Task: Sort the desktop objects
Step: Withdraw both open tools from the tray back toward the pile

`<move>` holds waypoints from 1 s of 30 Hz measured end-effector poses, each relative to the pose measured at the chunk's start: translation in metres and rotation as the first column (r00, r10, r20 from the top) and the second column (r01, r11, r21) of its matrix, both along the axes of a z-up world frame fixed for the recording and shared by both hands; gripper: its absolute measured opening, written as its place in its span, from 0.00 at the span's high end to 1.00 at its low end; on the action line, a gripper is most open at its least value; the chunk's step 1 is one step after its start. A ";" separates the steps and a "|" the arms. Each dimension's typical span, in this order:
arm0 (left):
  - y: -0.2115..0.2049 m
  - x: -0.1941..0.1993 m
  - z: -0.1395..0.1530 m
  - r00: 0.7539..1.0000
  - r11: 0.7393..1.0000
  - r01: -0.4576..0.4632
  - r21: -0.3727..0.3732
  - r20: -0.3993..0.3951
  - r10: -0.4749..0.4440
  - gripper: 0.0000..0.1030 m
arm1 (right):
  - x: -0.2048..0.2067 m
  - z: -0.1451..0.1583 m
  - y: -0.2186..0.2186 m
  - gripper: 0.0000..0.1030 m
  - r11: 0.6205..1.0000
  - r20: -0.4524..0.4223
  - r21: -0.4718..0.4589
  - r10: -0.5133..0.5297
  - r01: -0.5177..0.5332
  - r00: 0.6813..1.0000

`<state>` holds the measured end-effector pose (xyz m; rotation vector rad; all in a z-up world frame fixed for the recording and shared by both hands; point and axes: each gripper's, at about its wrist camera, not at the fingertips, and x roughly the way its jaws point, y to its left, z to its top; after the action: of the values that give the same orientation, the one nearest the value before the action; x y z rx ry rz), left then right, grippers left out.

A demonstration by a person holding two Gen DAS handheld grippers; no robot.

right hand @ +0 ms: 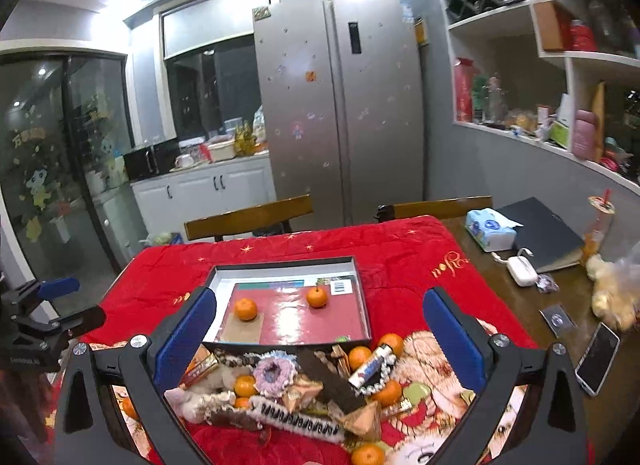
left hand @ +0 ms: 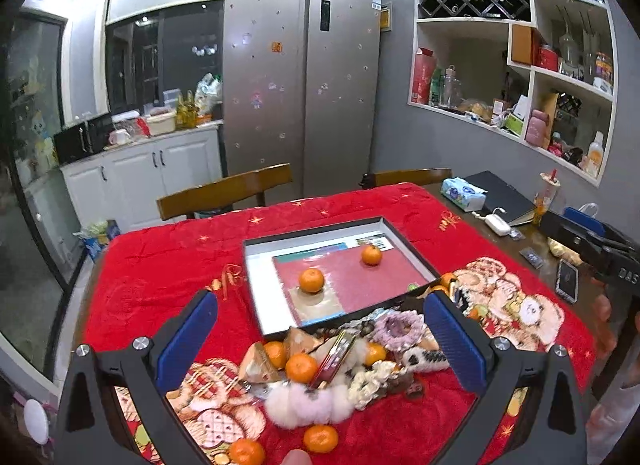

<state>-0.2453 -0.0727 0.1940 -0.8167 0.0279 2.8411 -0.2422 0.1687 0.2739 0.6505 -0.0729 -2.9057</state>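
1. Orange mandarins: two already sit in the shallow black-rimmed tray mid-cloth; the rest are mixed into the pile at the tray's near edge.
2. Left gripper and right gripper: jaws spread wide, both empty, above the pile.
3. Likely next: a loose mandarin. Pick one clear of the fluffy pink pompom.
4. Close gently; round fruit rolls.
5. Lift clear over the tray rim.

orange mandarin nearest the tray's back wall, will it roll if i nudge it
Probably: the round orange mandarin sits loose on the glossy red floor of the shallow black tray, so it would roll. The tray's walls should stop it. It looks firm enough to grip.
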 end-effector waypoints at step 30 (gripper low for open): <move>0.038 0.056 -0.157 0.988 0.993 -0.113 0.026 0.113 0.109 0.00 | 0.026 -0.131 0.030 0.00 0.996 0.081 0.078 0.024 -0.031 0.996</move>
<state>-0.1890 -0.0344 0.0373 -0.9988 -0.0812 2.8848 -0.2160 0.1985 0.1424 0.7743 0.0419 -2.8681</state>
